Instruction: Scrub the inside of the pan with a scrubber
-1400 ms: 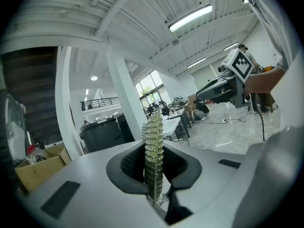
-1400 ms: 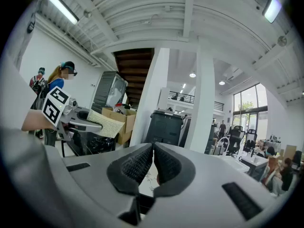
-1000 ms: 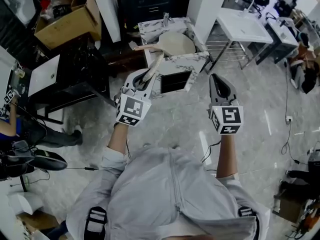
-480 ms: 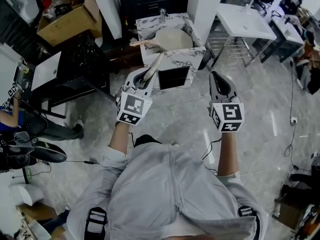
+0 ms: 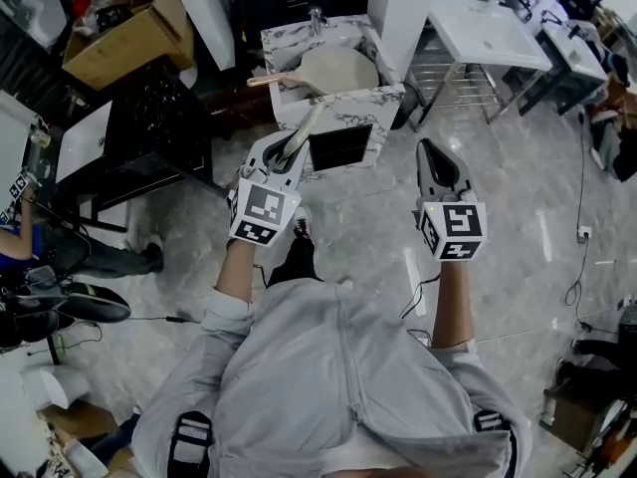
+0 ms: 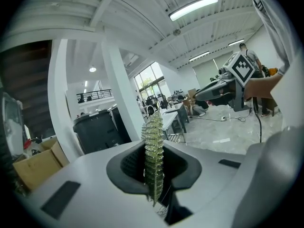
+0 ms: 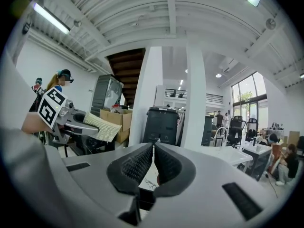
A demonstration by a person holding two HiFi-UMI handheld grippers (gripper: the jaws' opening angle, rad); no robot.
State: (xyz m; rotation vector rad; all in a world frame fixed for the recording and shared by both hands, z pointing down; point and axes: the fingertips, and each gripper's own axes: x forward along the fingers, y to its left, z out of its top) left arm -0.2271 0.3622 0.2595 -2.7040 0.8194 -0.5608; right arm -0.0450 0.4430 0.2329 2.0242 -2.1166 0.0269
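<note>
Your left gripper grips the scrubber edge-on | pan lies farther ahead, apart, in the marble sink stand | your right gripper clenched, empty | grey polished floor, cardboard box far left

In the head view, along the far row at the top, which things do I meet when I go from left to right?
Cardboard box → pan → white washbasin.
</note>
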